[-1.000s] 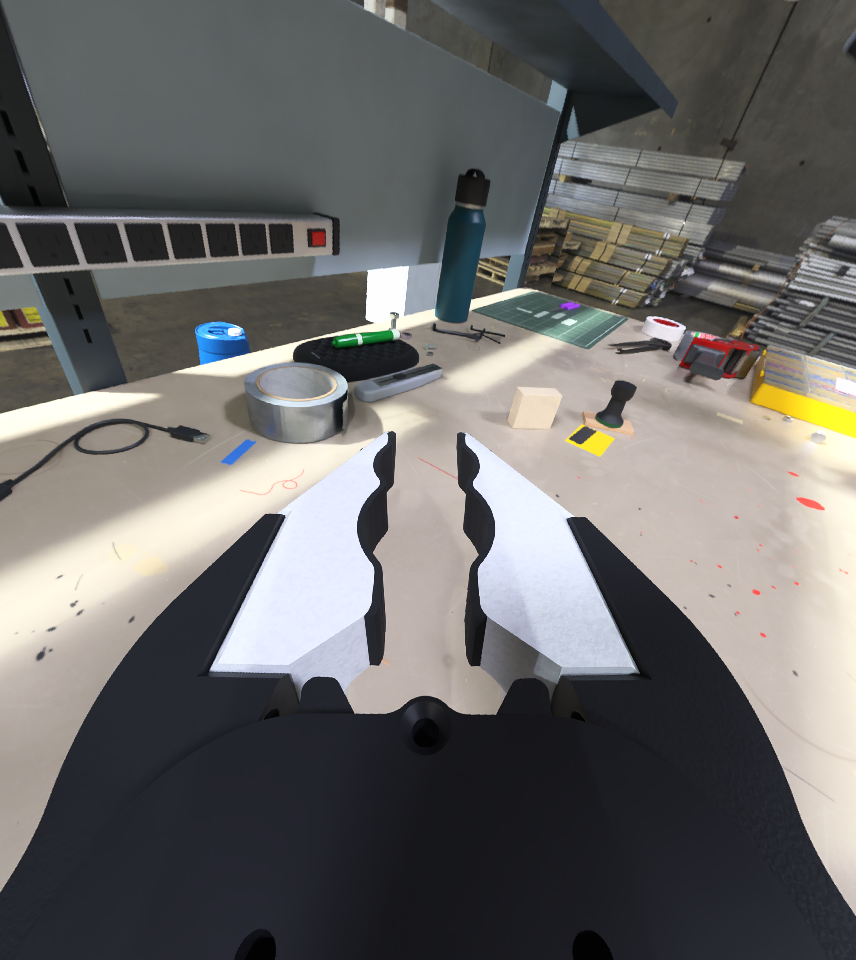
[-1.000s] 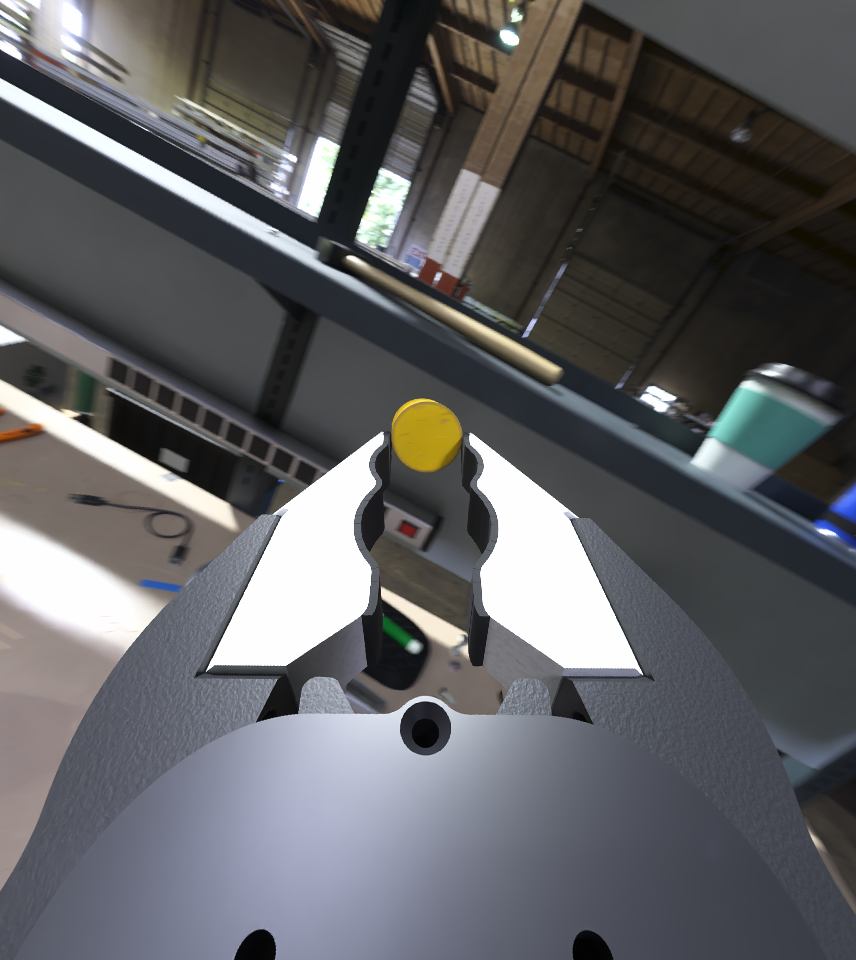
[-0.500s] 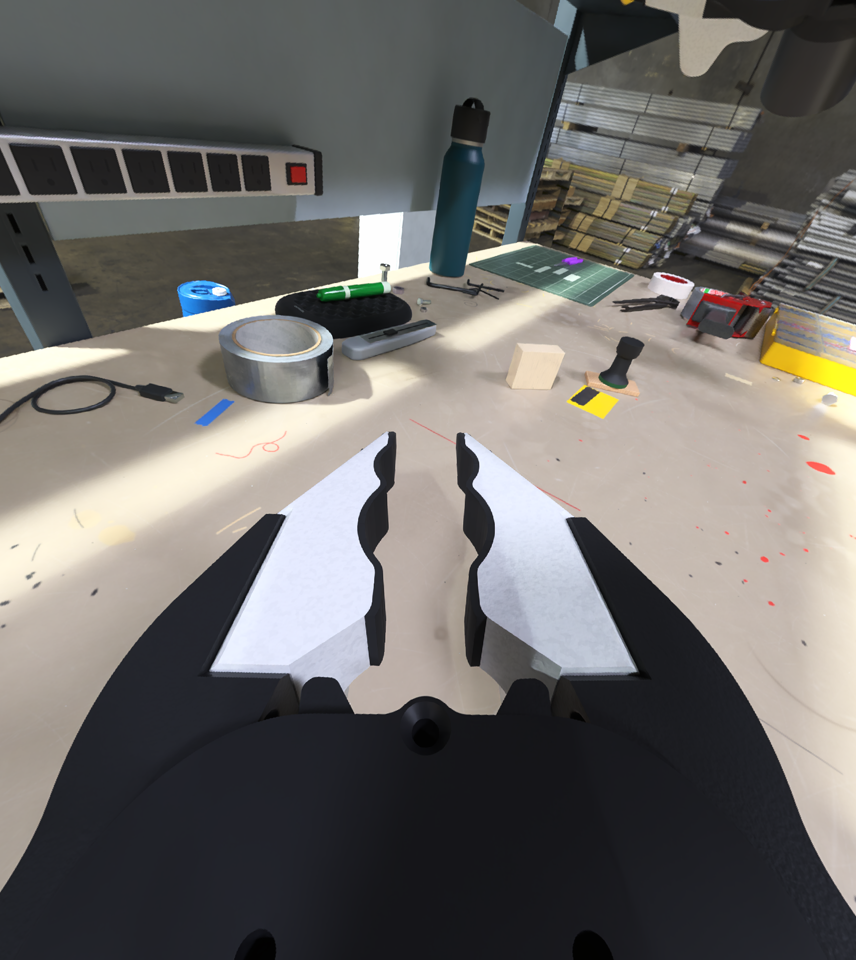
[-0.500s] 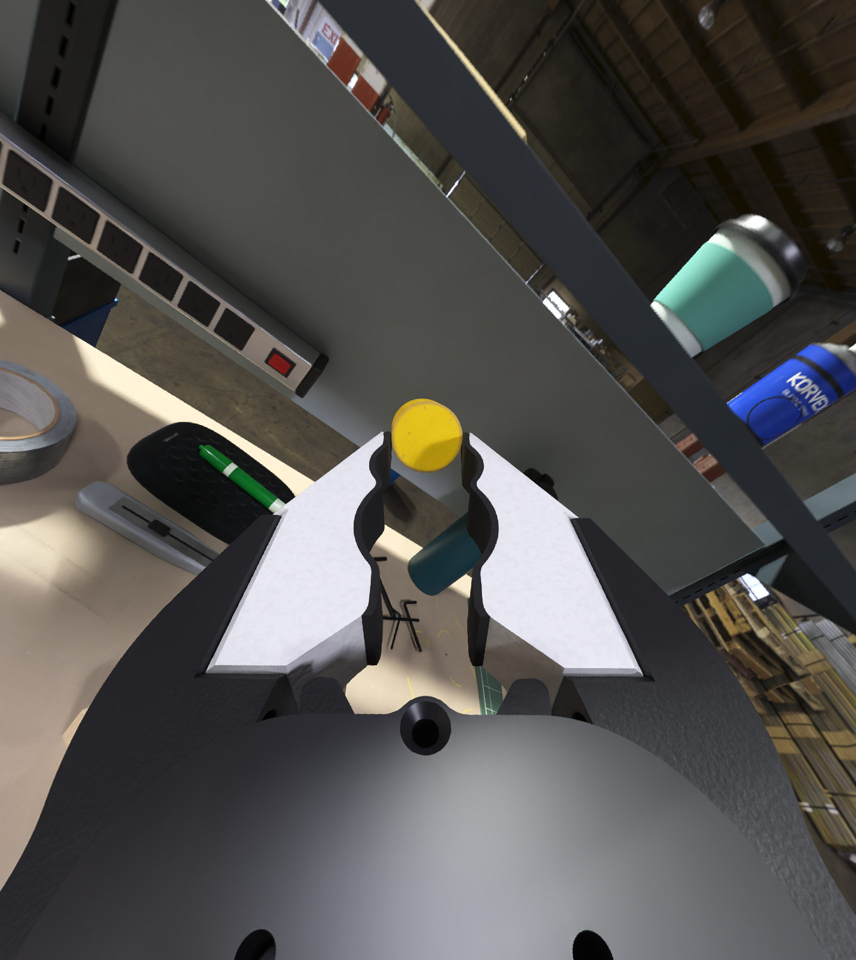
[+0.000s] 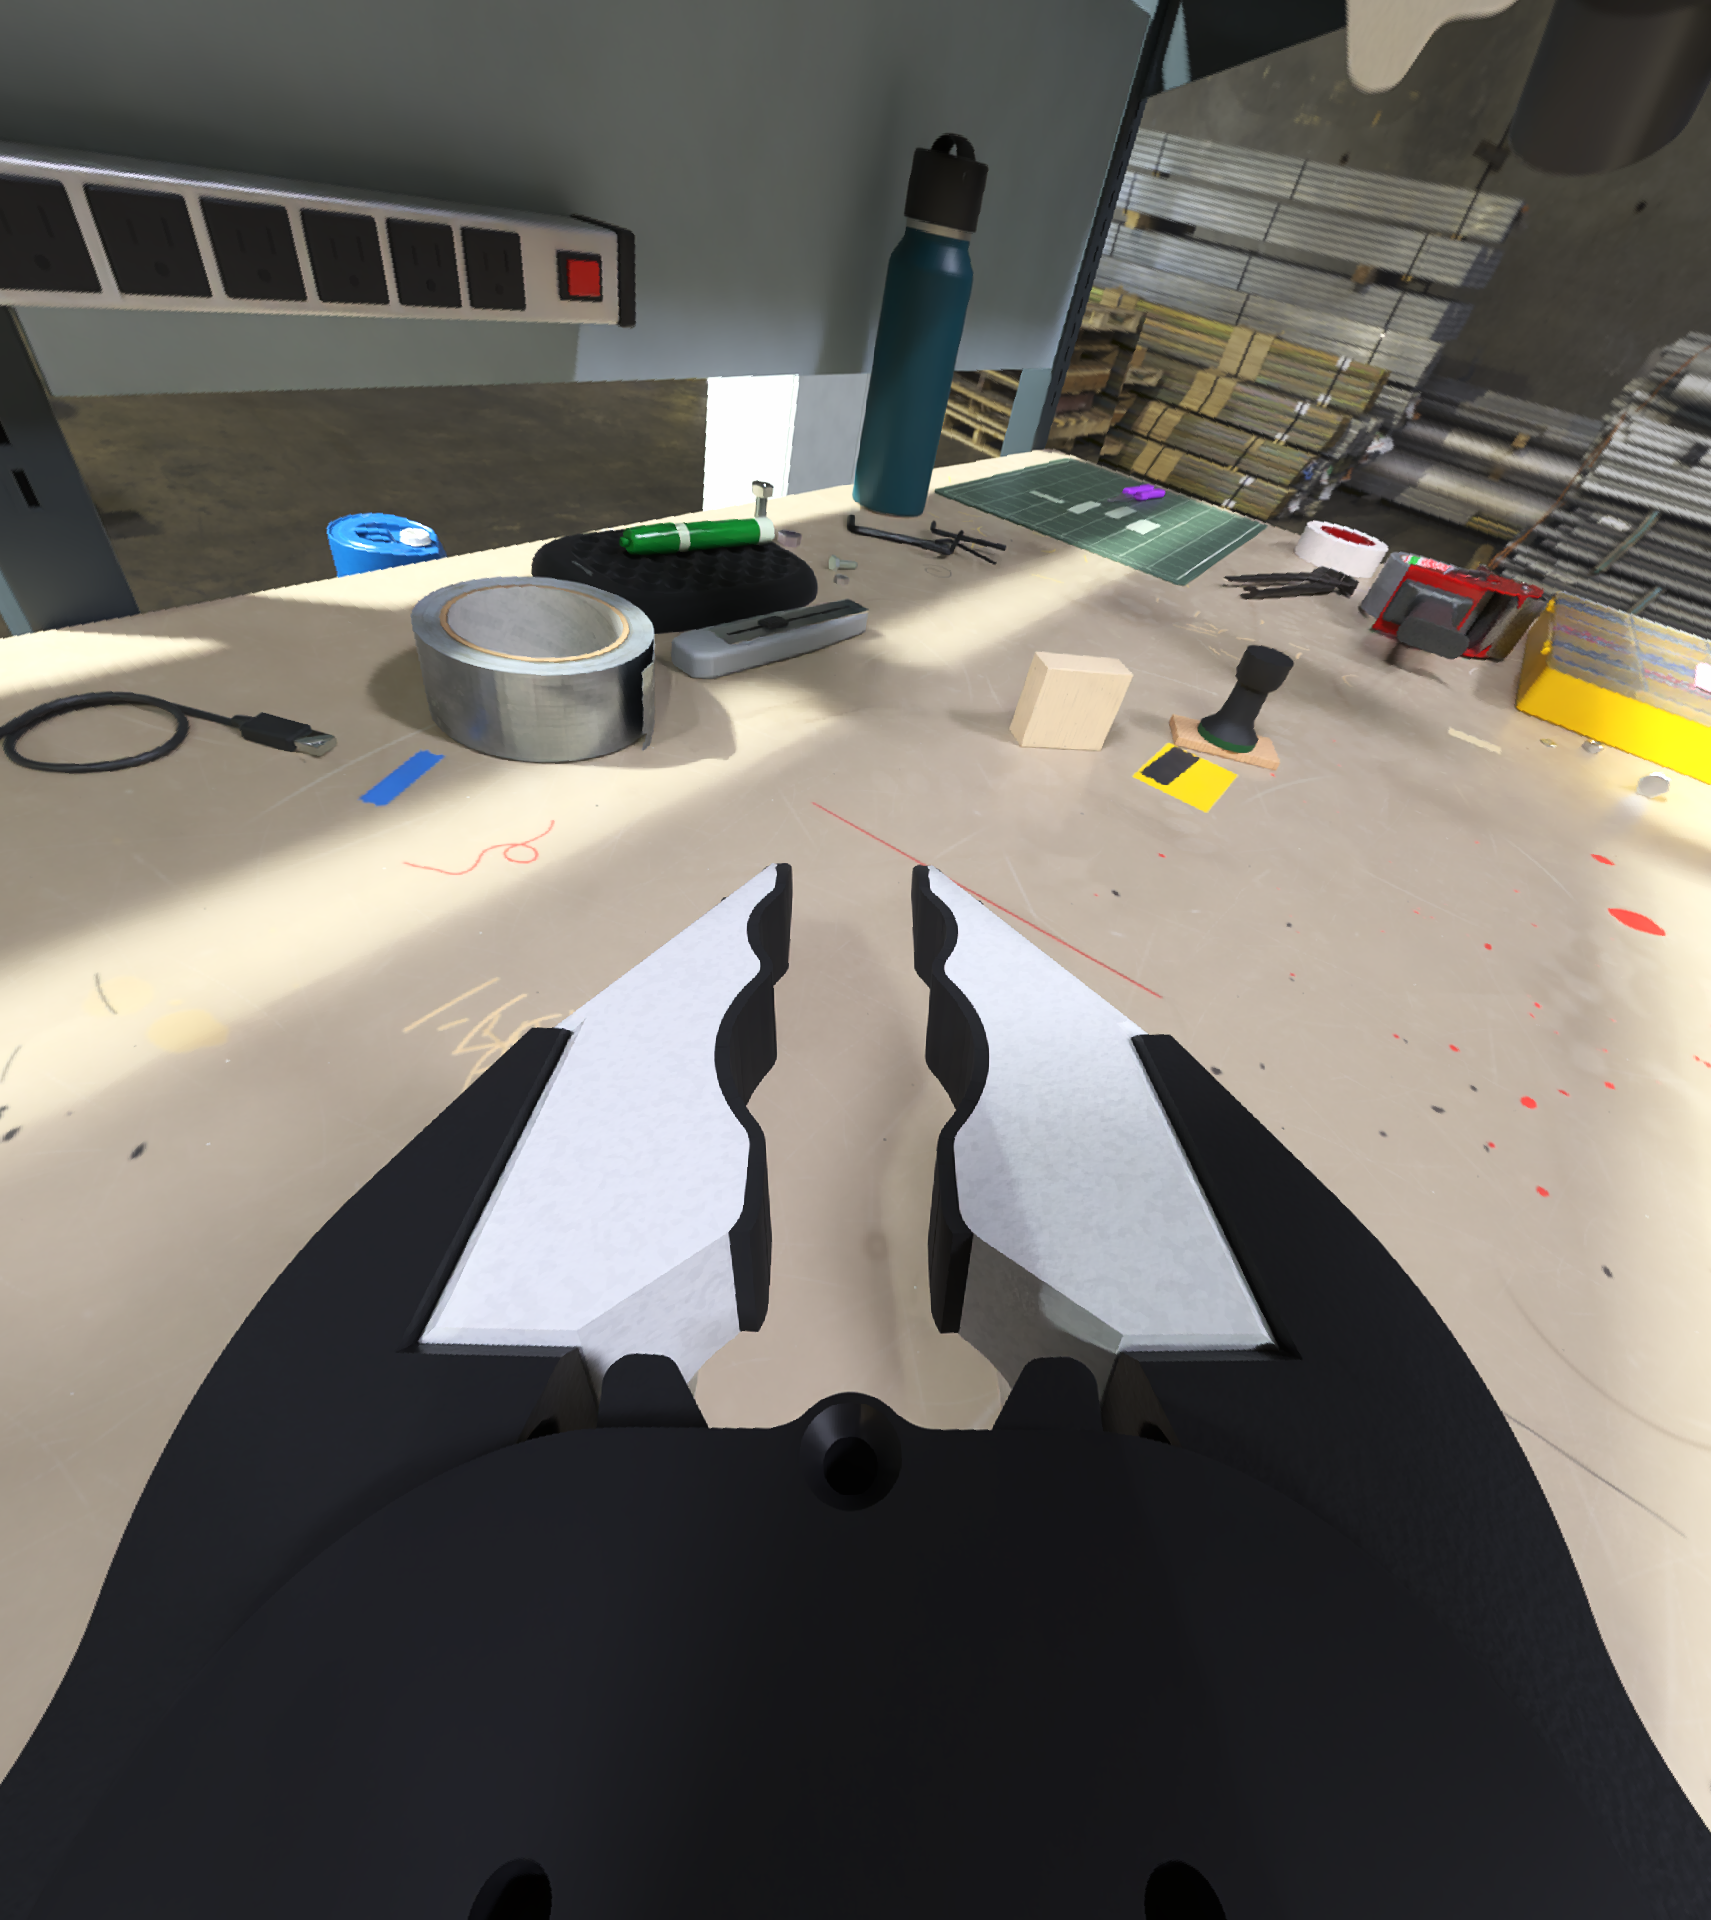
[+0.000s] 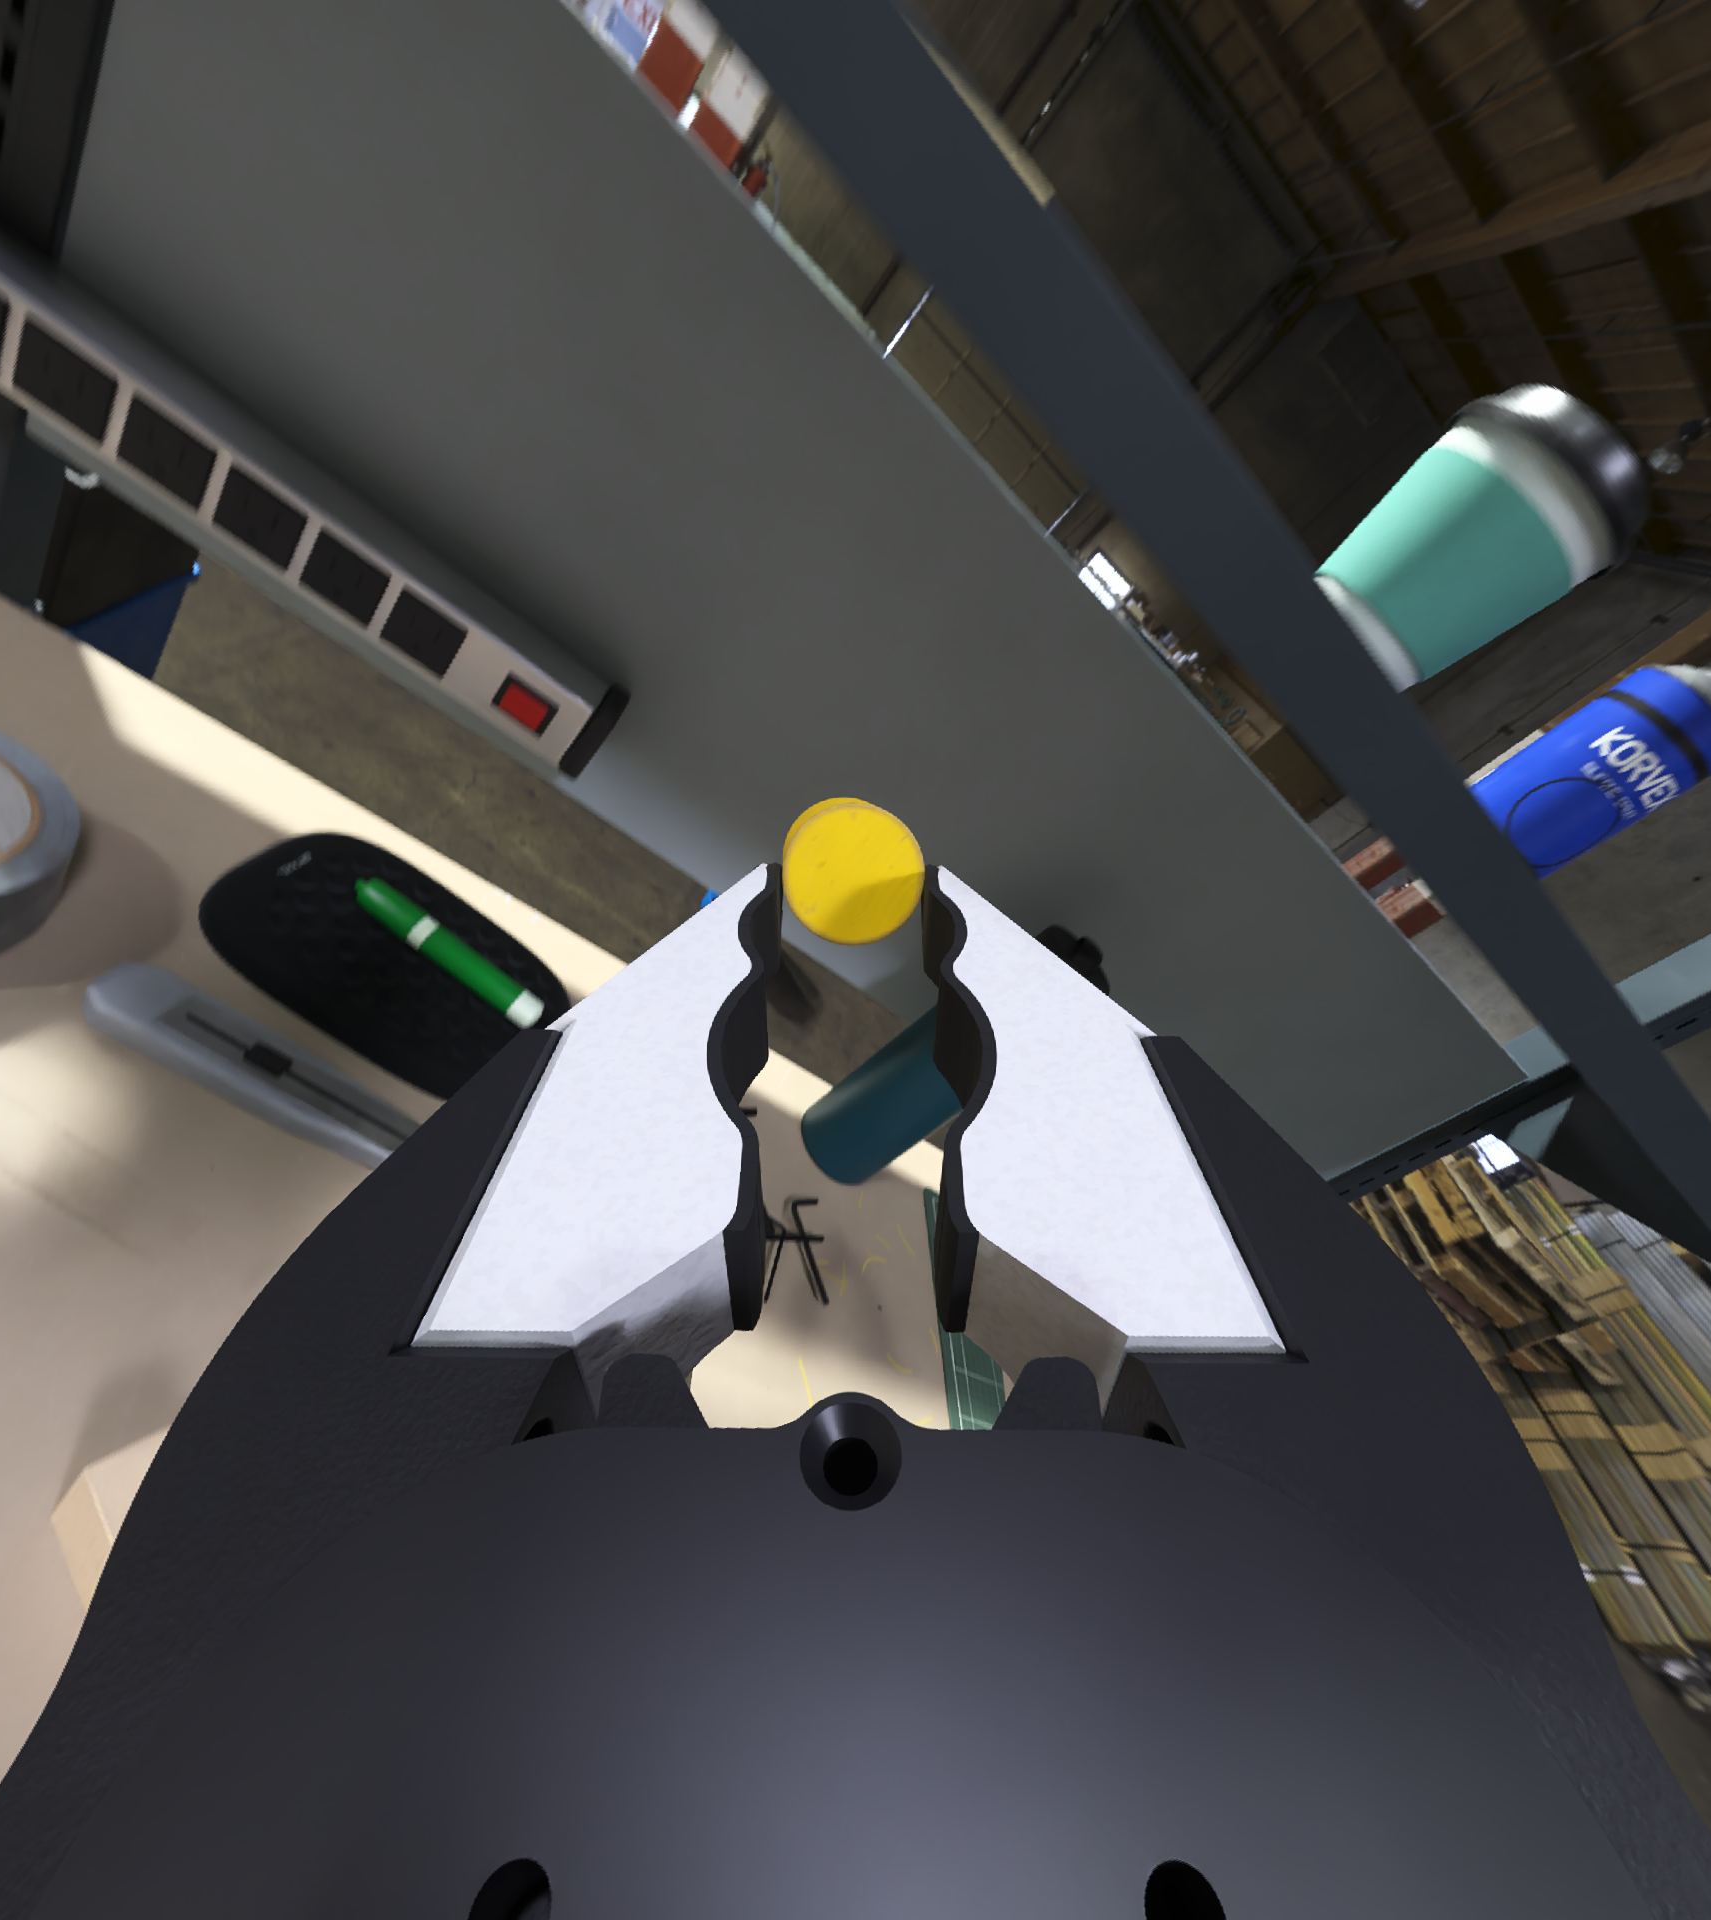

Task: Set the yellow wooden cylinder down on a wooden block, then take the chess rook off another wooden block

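One yellow cylinder (image 6: pixel 852 871) between right tongs (image 6: pixel 851 883)

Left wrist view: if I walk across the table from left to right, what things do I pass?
Black cable → silver tape roll → teal bottle → wooden cube → chess rook → red clamp → yellow box.

Hand-held gripper (image 5: pixel 851 894) parted over workbench (image 5: pixel 207 935), chess rook (image 5: pixel 1244 701) beside wooden block (image 5: pixel 1069 701)
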Motion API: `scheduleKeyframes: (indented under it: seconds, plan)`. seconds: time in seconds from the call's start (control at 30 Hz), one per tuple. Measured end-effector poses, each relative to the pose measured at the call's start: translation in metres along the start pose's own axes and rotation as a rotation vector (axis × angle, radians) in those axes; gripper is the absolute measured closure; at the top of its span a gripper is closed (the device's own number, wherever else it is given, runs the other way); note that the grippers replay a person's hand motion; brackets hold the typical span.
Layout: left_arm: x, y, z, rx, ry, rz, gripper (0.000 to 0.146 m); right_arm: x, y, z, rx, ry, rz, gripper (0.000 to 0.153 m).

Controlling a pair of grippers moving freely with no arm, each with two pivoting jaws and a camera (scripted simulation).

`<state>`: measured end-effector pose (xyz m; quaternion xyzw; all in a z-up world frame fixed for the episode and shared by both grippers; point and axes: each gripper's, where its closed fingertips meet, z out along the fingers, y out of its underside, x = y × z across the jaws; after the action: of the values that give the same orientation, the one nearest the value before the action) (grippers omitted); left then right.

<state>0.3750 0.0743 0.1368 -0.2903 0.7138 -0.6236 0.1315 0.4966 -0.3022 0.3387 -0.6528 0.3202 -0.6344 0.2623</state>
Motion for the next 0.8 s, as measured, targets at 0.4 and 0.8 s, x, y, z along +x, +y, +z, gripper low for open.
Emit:
scheduleKeyframes:
  seconds: [0.4,0.8]
  plan:
    - [-0.001,0.007,0.002,-0.014,0.003,-0.012,0.123,-0.096,0.079,-0.015,-0.151,-0.279,-0.132,0.126]
    - [0.008,0.01,0.006,-0.032,0.022,0.0,0.124,-0.16,0.179,-0.028,-0.494,-0.608,-0.263,0.126]
